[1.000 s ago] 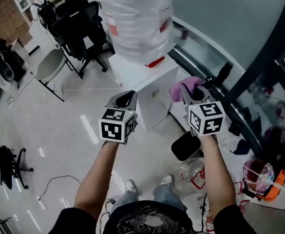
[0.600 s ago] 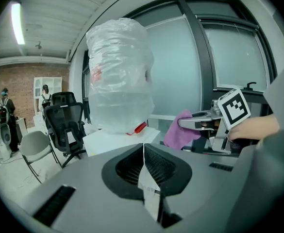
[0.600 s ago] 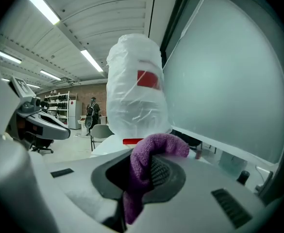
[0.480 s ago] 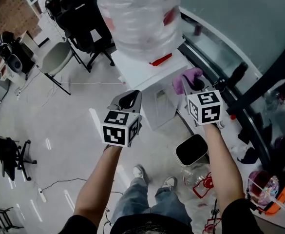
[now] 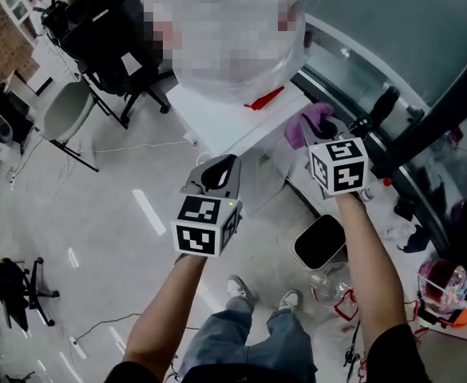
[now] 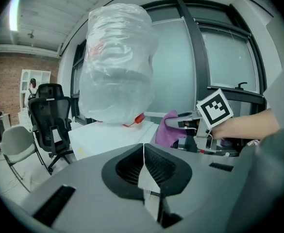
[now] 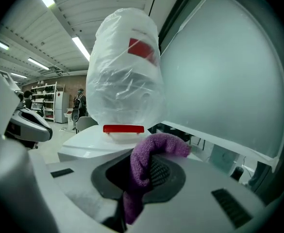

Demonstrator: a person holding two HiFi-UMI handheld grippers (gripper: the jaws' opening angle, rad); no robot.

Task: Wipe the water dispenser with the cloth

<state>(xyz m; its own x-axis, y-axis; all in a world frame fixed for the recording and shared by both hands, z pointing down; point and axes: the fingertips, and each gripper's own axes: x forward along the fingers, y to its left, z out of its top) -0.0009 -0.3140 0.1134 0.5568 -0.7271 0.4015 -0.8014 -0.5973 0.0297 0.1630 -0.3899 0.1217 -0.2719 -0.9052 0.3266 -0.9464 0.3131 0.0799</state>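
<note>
The white water dispenser (image 5: 217,118) carries a big bottle wrapped in clear plastic (image 6: 117,67), with a red collar (image 7: 124,128) at its neck. My right gripper (image 5: 317,134) is shut on a purple cloth (image 5: 313,120) beside the dispenser's right top edge. In the right gripper view the cloth (image 7: 149,164) bulges out of the closed jaws, just short of the white top (image 7: 95,142). My left gripper (image 5: 217,174) hangs in front of the dispenser, shut and empty, its jaws meeting in the left gripper view (image 6: 142,164).
Black office chairs (image 5: 105,30) and a grey chair (image 5: 65,110) stand left of the dispenser. A black waste bin (image 5: 321,242) sits on the floor at its right. A glass wall with dark frames (image 5: 393,30) runs behind, with clutter on the floor at the far right (image 5: 449,286).
The right gripper with the cloth has moved a little up along the dispenser's right side. The left gripper has drawn slightly lower and nearer to me.
</note>
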